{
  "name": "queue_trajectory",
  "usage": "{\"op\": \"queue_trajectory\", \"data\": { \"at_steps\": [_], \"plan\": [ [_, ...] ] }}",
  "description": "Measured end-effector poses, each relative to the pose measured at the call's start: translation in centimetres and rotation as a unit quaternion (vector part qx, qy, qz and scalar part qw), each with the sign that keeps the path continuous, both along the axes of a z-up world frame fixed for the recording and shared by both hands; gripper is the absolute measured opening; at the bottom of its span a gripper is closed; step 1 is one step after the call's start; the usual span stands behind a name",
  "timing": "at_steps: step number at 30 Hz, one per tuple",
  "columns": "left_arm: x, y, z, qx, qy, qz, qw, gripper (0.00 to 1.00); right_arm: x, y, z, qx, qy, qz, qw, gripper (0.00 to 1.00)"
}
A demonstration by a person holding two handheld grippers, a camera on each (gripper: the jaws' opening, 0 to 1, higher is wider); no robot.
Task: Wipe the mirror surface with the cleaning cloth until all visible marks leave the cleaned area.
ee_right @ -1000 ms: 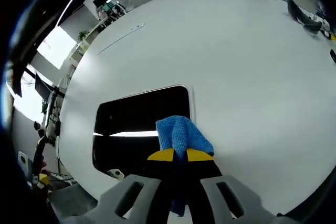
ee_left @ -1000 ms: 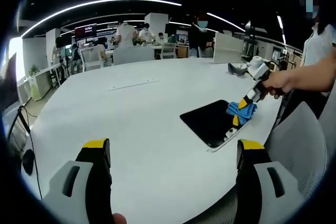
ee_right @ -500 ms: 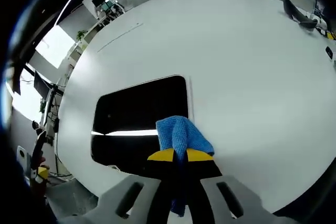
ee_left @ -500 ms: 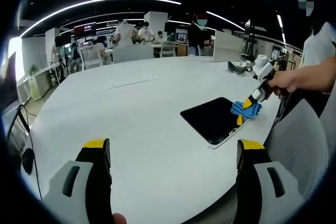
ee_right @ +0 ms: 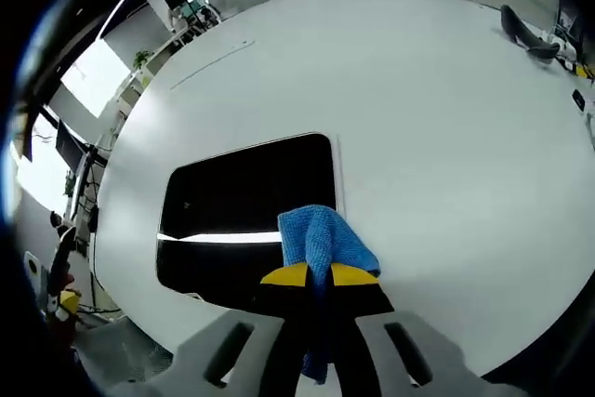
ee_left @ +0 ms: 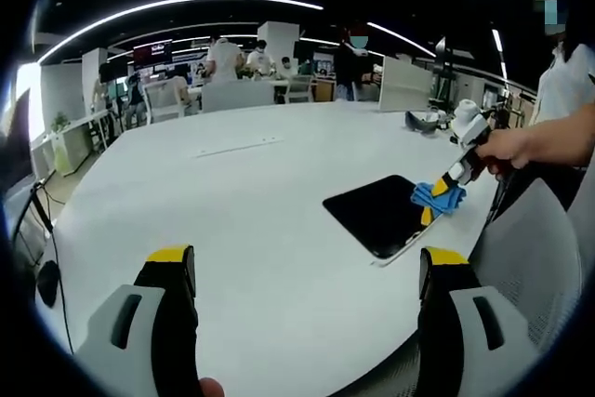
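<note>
Mirror (ee_left: pixel 381 214) lay flat near the worktop's (ee_left: pixel 232 220) edge in the left gripper view, a dark rounded rectangle on white. At its far corner the right hand-held gripper (ee_left: pixel 442 194) came in from the right, held in a person's hand (ee_left: pixel 507 148), with the blue cloth (ee_left: pixel 439 199) bunched at its tips and touching or just over the mirror's edge; which, I could not tell. The left hand-held gripper (ee_left: pixel 307 271) hung over bare worktop well apart from the mirror, jaws spread wide and holding nothing. A dark object (ee_left: pixel 420 121) lay further back on the worktop, and people sat at desks beyond.

In the right gripper view the right hand-held gripper (ee_right: pixel 320 275) had its yellow-tipped jaws pressed together on the cloth (ee_right: pixel 322 239), which stood up in a fold between them. The cloth sat over the mirror's (ee_right: pixel 244 206) near right corner, by its white rim. The glass reflected a bright ceiling strip as a clean line, and a faint speck showed toward its left side; other marks were too small to make out.

Judging by this, the wiping was under way at one corner, and most of the surface, the left side with that speck above all, seemed not yet covered.
</note>
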State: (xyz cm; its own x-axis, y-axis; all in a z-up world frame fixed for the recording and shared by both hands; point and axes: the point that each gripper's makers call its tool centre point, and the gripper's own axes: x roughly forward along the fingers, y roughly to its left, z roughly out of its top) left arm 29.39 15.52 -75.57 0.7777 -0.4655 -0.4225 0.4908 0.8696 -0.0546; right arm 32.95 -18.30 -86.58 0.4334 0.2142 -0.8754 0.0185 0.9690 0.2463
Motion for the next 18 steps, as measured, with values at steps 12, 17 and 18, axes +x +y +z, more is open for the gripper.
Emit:
{"op": "queue_trajectory", "data": {
  "at_steps": [12, 17, 18],
  "plan": [
    [0.0, 0.1, -0.2, -0.003, 0.002, -0.002, 1.0000, 0.99, 0.2, 1.8, -0.2, 0.007, 0.006, -0.004, 0.9999, 0.00],
    [0.1, 0.2, -0.1, -0.006, 0.003, -0.003, 1.0000, 0.99, 0.2, 2.9, -0.1, 0.013, 0.009, -0.003, 0.9999, 0.00],
    [0.1, 0.2, -0.2, -0.006, 0.003, -0.003, 1.0000, 0.99, 0.1, 3.1, -0.1, 0.013, 0.009, -0.003, 0.9999, 0.00]
  ]
}}
